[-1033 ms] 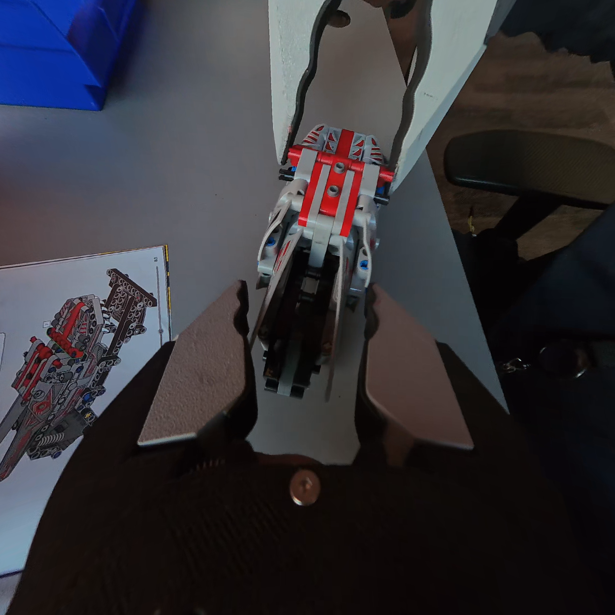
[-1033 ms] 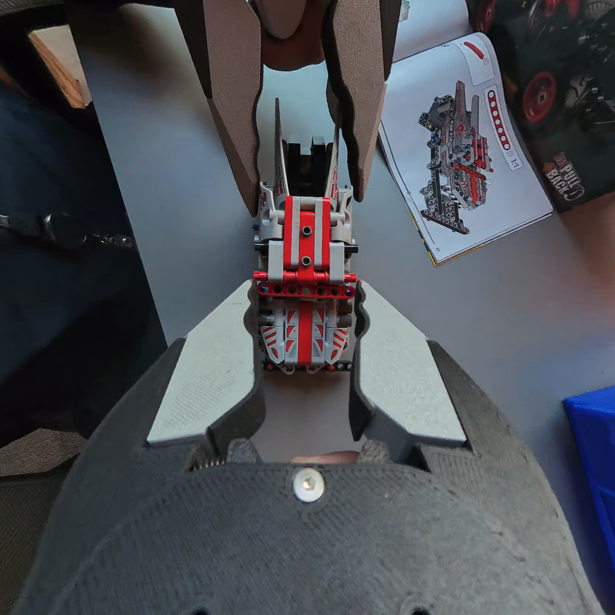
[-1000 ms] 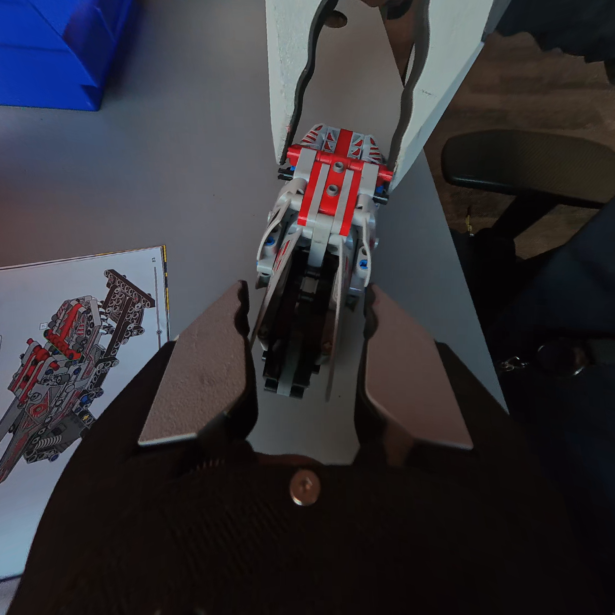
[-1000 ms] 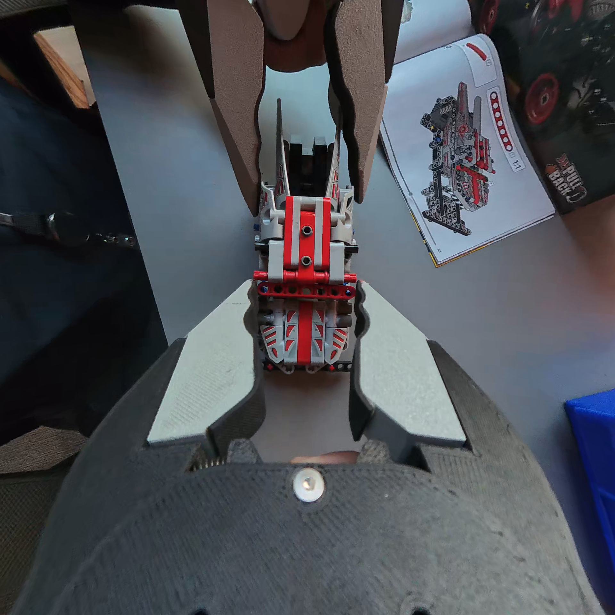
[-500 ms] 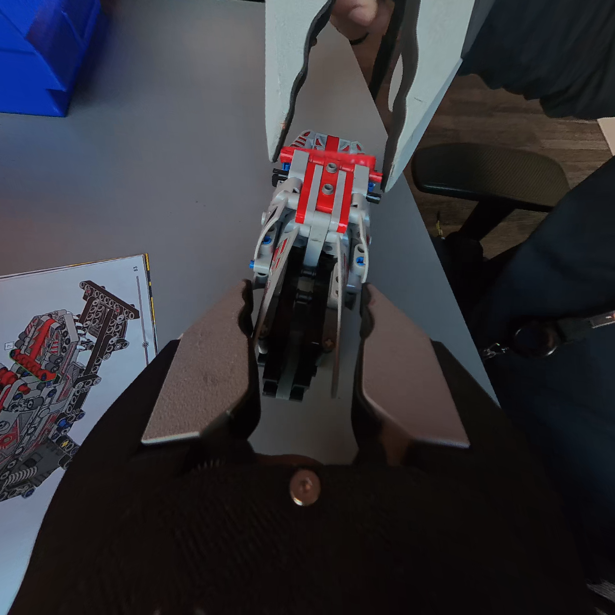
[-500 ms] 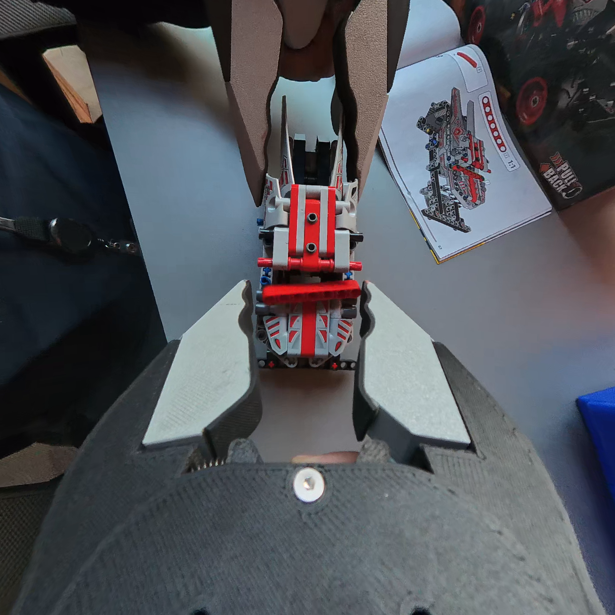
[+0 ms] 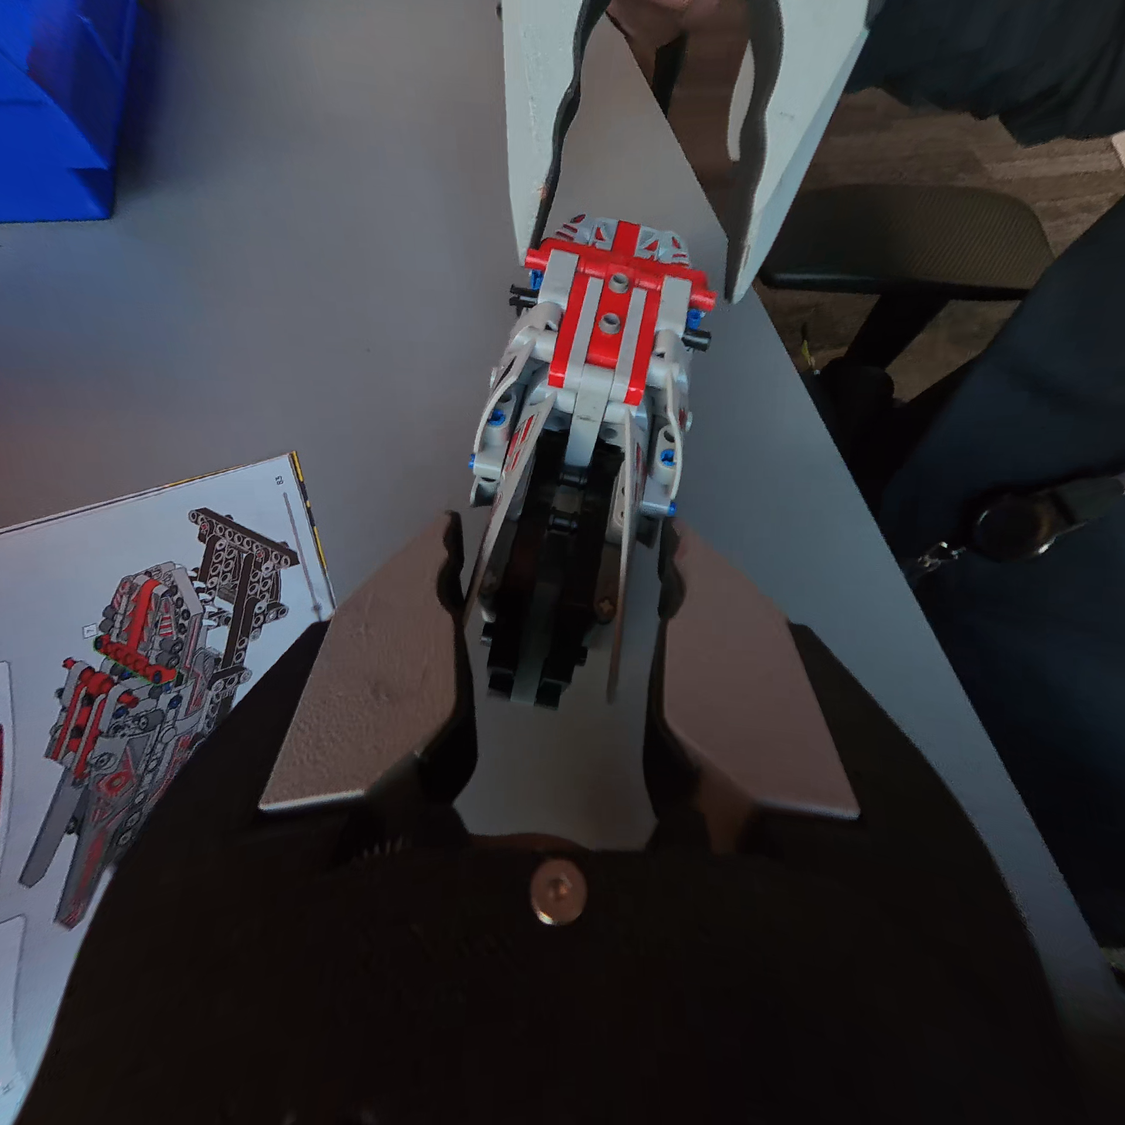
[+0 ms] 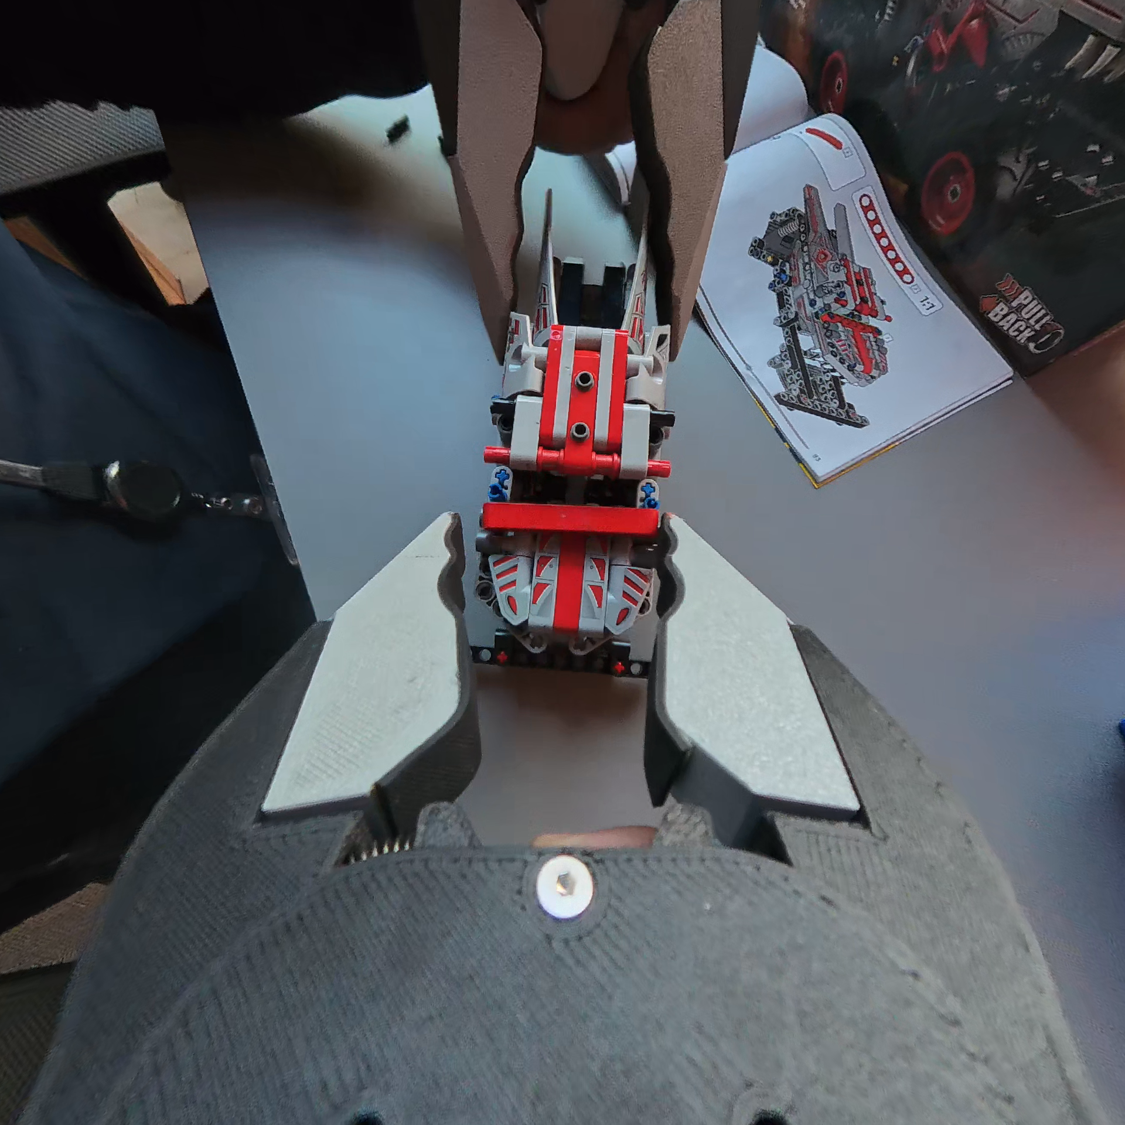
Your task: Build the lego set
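Lego model [image 8: 572, 462] sitting mid-frame on the grey desk [image 8: 365, 341], red beam [image 8: 569, 519] lying across its near end. Right tongs [image 8: 563, 548] clamping that beam end to end. Left tongs [image 7: 560, 566] gripping the model's dark tail from the far side, bracing it. Looks like the beam-seating step per the open instruction booklet [image 8: 852, 292], upper right. Next move is probably lining the beam up with the blue pins and pressing it down square.
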`<state>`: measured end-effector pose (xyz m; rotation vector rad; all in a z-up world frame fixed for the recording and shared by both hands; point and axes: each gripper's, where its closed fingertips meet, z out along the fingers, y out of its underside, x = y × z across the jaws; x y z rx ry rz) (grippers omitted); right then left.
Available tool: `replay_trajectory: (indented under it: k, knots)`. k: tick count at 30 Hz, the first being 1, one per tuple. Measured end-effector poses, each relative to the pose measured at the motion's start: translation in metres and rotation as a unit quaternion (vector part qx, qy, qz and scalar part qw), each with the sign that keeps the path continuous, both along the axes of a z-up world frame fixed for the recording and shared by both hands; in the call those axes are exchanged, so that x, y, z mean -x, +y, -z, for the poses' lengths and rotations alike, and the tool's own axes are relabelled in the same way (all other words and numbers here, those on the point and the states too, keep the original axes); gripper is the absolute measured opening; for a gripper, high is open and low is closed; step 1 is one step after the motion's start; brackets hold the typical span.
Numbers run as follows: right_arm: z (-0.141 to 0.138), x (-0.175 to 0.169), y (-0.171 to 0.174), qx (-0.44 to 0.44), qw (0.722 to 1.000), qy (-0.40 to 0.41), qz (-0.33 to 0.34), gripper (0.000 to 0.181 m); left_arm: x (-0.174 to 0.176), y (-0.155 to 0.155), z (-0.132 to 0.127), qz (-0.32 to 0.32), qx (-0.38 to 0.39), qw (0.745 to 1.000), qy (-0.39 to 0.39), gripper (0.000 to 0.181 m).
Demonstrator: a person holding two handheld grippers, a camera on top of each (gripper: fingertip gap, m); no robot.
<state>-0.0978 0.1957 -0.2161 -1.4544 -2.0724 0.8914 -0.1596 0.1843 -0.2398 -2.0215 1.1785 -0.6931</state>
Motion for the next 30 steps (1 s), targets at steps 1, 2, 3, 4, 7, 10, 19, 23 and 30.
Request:
replay_trajectory:
  k: [1, 2, 3, 4, 7, 10, 19, 23, 30]
  knots:
    - [0.000, 0.001, -0.002, 0.001, 1.000, 0.004, 0.002, 0.060, 0.004, -0.001, 0.001, 0.003, -0.002, 1.000, 0.006, 0.062]
    - [0.000, 0.001, -0.005, 0.002, 1.000, 0.007, 0.003, 0.058, 0.007, -0.003, 0.000, 0.006, -0.001, 1.000, 0.008, 0.063]
    - [0.000, 0.001, -0.007, 0.003, 1.000, 0.009, 0.004, 0.057, 0.009, -0.005, 0.000, 0.008, -0.001, 1.000, 0.009, 0.063]
    - [0.001, 0.001, -0.008, 0.001, 1.000, 0.008, 0.004, 0.058, 0.011, -0.006, 0.000, 0.009, -0.003, 1.000, 0.009, 0.063]
    - [0.002, -0.002, -0.002, -0.001, 1.000, 0.011, 0.005, 0.061, 0.016, -0.007, 0.001, -0.004, -0.002, 1.000, 0.010, 0.064]
    - [0.001, -0.007, 0.000, 0.050, 0.999, 0.014, 0.007, 0.062, 0.019, -0.009, 0.001, -0.010, -0.010, 1.000, 0.010, 0.063]
    - [0.003, -0.014, -0.037, 0.096, 0.995, 0.024, -0.003, 0.046, 0.048, -0.006, 0.002, -0.064, -0.015, 0.997, 0.029, 0.069]
    - [0.001, -0.006, -0.066, 0.118, 0.992, 0.039, -0.013, 0.043, 0.070, -0.006, -0.002, -0.119, -0.031, 0.992, 0.032, 0.062]
    - [-0.014, 0.002, -0.066, 0.103, 0.992, 0.078, -0.008, 0.034, 0.087, -0.046, -0.042, -0.253, -0.046, 0.966, -0.027, 0.043]
